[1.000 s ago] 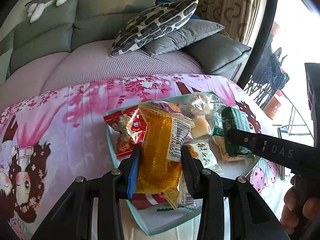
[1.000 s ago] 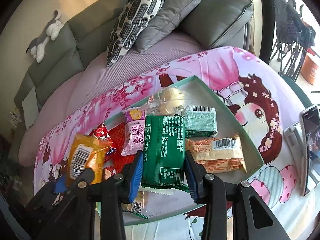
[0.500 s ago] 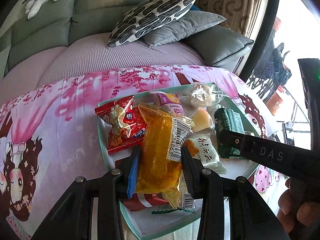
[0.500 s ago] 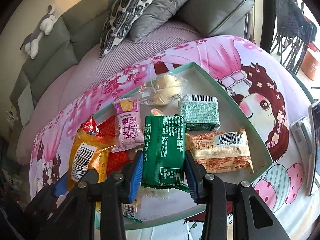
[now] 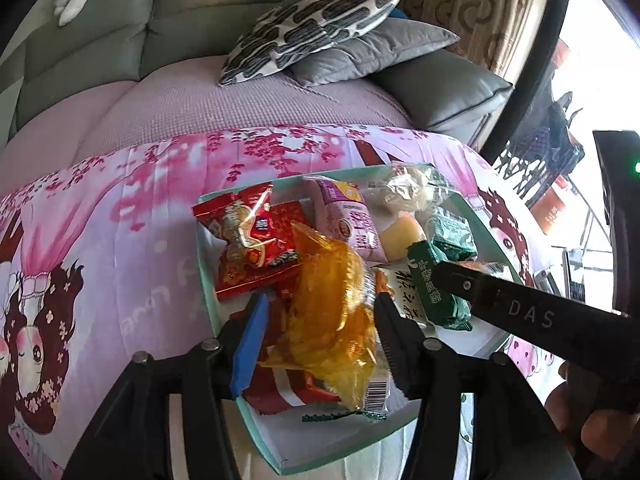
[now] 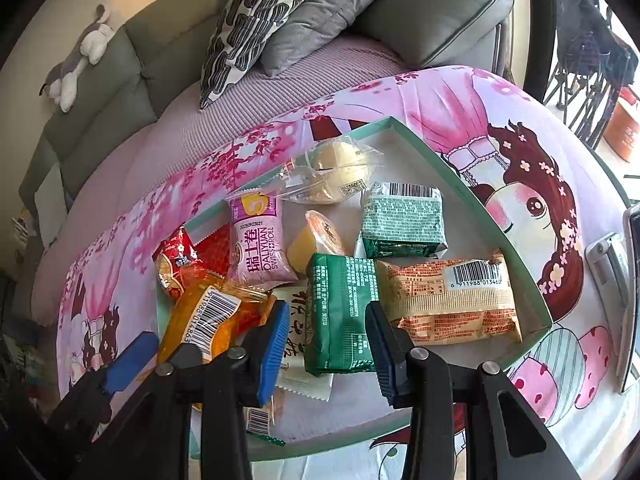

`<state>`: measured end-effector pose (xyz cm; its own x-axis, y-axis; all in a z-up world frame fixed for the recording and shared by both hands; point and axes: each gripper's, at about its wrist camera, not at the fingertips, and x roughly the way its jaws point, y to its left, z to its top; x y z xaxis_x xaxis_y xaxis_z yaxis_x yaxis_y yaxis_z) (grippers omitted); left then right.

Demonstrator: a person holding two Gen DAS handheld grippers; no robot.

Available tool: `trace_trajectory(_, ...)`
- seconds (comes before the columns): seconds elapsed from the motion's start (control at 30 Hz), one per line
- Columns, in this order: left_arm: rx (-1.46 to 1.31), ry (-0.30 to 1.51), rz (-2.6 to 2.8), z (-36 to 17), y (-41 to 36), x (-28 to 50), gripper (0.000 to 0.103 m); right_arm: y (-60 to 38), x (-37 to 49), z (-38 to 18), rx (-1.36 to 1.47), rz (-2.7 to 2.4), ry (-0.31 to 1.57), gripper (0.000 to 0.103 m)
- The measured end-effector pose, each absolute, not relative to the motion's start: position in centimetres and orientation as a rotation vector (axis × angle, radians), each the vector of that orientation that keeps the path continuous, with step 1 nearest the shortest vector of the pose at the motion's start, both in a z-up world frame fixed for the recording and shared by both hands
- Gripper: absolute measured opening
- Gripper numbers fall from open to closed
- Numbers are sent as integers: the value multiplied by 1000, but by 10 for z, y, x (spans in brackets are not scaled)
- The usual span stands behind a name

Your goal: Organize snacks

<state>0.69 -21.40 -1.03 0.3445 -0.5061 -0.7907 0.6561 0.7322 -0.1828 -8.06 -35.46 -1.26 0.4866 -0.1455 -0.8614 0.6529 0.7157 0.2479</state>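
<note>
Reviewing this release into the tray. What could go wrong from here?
1. The left gripper jaws are opening around the orange pack, which lies atop other snacks; it may slide off the pile.
2. The right gripper, shut on the green pack, works right beside it; the two could collide.
3. The tray is crowded; setting the green pack down may shove the beige pack.

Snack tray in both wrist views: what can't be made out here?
- Left wrist view: the packets under the orange packet are mostly covered by it, between the opening left gripper.
- Left wrist view: the right gripper hides part of the green packet; its second finger is unseen.
- Right wrist view: the white packet is half hidden by a finger.
- Right wrist view: the phone is cut off by the edge.
</note>
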Motion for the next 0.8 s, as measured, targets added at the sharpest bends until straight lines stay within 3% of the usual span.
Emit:
trace_trajectory(0.17, 130, 980, -704, -8, -201, 17, 68, -355, -80, -13, 601, -535, 955, 45)
trace_trajectory(0.27, 108, 992, -658, -7, -194, 23, 72, -355, -79, -15, 589, -554, 974, 61)
trace_trajectory(0.57, 23, 986, -536, -2, -160, 45, 73, -353, -77, -18, 578, -549, 983, 69)
trace_trajectory(0.67, 14, 983, -497, -2, -154, 50, 93, -351, -75, -19, 570, -543, 988, 74)
trace_trajectory(0.8, -1, 989, -449, -4, -146, 56, 93, -350, -74, -19, 557, -541, 989, 80)
